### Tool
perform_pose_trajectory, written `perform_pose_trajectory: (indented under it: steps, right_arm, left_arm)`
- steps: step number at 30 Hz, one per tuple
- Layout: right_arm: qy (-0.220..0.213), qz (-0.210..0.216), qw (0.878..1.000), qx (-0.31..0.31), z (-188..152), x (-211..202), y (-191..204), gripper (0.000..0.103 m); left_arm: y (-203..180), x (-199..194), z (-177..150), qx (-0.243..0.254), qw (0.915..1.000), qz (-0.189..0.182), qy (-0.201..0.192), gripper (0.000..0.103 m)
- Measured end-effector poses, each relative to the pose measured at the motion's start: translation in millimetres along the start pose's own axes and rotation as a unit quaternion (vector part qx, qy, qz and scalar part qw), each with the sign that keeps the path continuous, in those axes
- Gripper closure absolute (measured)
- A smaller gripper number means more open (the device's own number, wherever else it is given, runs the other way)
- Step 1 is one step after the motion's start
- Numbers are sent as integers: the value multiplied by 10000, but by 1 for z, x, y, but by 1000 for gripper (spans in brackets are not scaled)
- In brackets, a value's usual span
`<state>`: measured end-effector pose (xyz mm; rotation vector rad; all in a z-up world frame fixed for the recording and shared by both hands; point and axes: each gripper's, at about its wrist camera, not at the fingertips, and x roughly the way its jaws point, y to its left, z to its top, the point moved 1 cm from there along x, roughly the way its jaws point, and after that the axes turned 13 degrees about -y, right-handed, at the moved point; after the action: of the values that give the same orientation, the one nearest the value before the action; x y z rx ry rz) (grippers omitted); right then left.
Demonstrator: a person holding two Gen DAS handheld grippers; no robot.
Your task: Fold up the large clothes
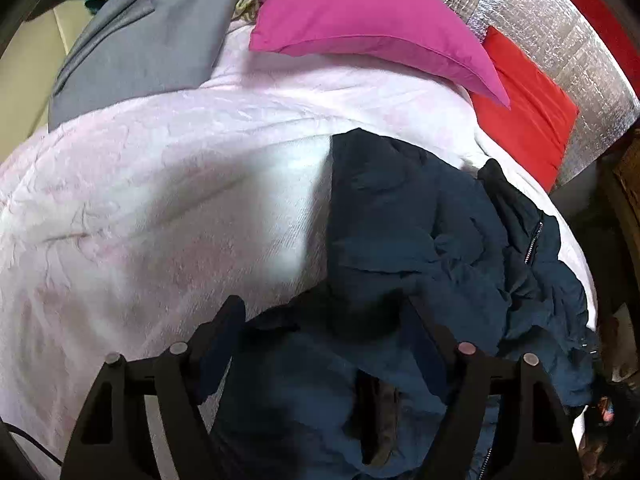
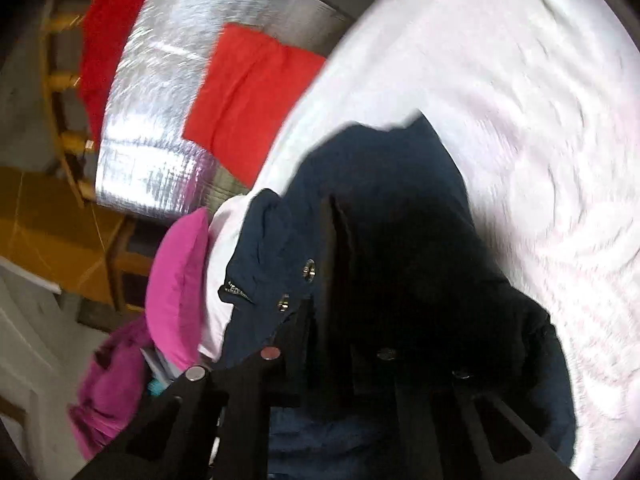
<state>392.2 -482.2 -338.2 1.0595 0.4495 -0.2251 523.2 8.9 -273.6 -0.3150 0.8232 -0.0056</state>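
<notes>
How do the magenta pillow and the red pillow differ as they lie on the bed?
The magenta pillow lies on the pale pink blanket; the red pillow sits at the blanket's edge against the silver quilted panel. The magenta pillow overlaps the red pillow's corner and looks larger. Both are plain and unpatterned.

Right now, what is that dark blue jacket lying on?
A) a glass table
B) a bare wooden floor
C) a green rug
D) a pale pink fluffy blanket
D: the dark blue jacket is spread over the pale pink blanket, which surrounds it in both wrist views.
</notes>
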Motion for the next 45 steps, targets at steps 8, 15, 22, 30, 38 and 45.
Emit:
perform_pose_trajectory:
  steps: [8, 15, 22, 30, 38, 45]
  right_arm:
    - [-304, -282, 9944, -967, -19, -27, 13, 90]
    - [-34, -84, 9975, -701, -13, -36, -1, 73]
    - [-677, -252, 9946, -746, 25, -83, -23, 15]
    - [284, -370, 9953, -849, 23, -14, -35, 22]
    - [261, -267, 9869, -1570, 3, -11, -4, 75]
    - [-174, -581, 9793, -1933, 4, -7, 3, 74]
  left_arm:
    - [-8, 4, -2, 376, 9989, 277, 59, 25]
    - [-8, -12, 6, 562, 9979, 238, -194, 25]
    - [6, -8, 20, 108, 9985, -289, -447, 25]
    - [-2, 19, 13, 9, 9970, -753, -199, 46]
    - [-16, 18, 6, 339, 9962, -770, -238, 86]
    - [-26, 18, 0, 800, 9955, -496, -123, 85]
